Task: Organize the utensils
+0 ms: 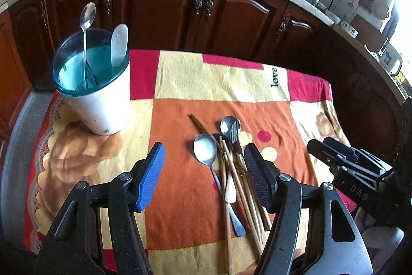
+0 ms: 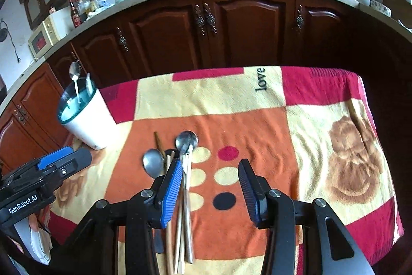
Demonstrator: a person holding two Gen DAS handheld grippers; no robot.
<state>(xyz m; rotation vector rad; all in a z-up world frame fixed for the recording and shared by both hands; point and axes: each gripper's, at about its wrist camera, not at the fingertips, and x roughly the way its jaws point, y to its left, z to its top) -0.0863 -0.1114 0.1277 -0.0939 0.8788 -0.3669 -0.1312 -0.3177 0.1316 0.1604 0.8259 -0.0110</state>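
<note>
From the left wrist, the left gripper [image 1: 203,166] hangs with jaws wide and empty over the blanket [image 1: 180,79]; the pile of spoons and chopsticks [image 1: 229,172] lies just inside its right jaw, bare cloth to the left. The holder [image 1: 103,105] stands near the blanket's far left edge. From the right wrist, the right gripper [image 2: 209,187] has jaws moderately open, empty; the pile sits under its left jaw, with open cloth toward the right edge
</note>
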